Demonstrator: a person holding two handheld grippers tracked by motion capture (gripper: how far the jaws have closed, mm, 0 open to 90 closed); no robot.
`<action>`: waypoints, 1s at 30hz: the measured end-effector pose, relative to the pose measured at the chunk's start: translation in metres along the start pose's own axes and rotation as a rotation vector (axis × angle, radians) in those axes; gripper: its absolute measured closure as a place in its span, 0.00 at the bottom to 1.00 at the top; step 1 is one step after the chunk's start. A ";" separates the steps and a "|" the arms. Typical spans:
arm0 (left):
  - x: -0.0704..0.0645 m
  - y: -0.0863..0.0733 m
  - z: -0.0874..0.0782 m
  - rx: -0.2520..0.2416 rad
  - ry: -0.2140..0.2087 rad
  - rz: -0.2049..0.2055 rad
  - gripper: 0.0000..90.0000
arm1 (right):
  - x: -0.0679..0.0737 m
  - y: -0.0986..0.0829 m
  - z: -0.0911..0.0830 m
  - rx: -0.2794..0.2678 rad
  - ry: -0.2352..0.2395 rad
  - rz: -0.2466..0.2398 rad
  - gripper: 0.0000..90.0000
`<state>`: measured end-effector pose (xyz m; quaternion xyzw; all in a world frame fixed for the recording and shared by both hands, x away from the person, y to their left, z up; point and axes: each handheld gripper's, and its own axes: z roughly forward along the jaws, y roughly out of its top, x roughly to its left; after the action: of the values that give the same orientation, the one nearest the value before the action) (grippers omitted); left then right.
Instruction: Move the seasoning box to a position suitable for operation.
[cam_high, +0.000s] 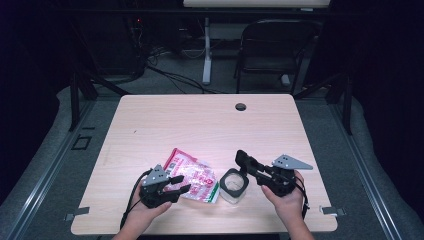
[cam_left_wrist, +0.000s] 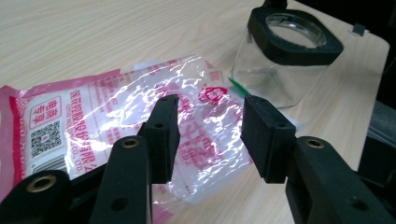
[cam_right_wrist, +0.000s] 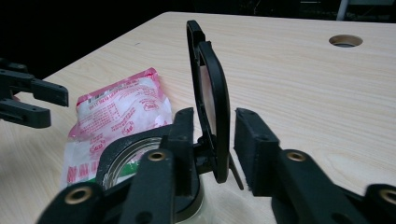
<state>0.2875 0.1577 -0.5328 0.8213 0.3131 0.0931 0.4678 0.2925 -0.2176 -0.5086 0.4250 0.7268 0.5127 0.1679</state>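
High view: I had both grippers low near the front edge of the table (cam_high: 150, 120). The left gripper (cam_high: 179, 184) sat toward the front-left, jaws spread, tips over the near end of the pink-and-clear plastic snack bag (cam_high: 192, 176). The bag lay flat just left of the clear jar (cam_high: 233, 185), touching or nearly touching it; I couldn't tell which. The right gripper (cam_high: 243, 161) reached in from the front-right over the jar, at its black hinged lid (cam_high: 242, 159).

Left gripper view: the left gripper (cam_left_wrist: 210, 130) was released, jaws wide apart above the bag (cam_left_wrist: 116, 112), nothing between them. The jar (cam_left_wrist: 285, 60) stood upright beyond, black collar on top.

Right gripper view: the right gripper (cam_right_wrist: 212, 140) had the lid (cam_right_wrist: 210, 93) standing on edge between its jaws. One jaw looked against it, a gap showed at the other, so I couldn't tell if it was truly clamped. The bag (cam_right_wrist: 116, 112) lay beyond the jar (cam_right_wrist: 135, 163).
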 end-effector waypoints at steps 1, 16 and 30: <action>0.001 -0.001 0.001 0.001 0.000 -0.003 0.61 | 0.001 -0.001 -0.003 -0.002 -0.011 -0.013 0.76; 0.003 -0.010 0.006 0.037 0.012 0.005 0.60 | 0.004 -0.013 -0.009 0.020 -0.063 -0.002 0.94; -0.003 -0.014 0.012 0.051 0.009 0.039 0.59 | -0.003 -0.013 -0.004 -0.001 -0.069 0.005 0.86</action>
<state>0.2849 0.1523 -0.5505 0.8385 0.3013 0.0977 0.4434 0.2855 -0.2238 -0.5187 0.4444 0.7191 0.4985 0.1918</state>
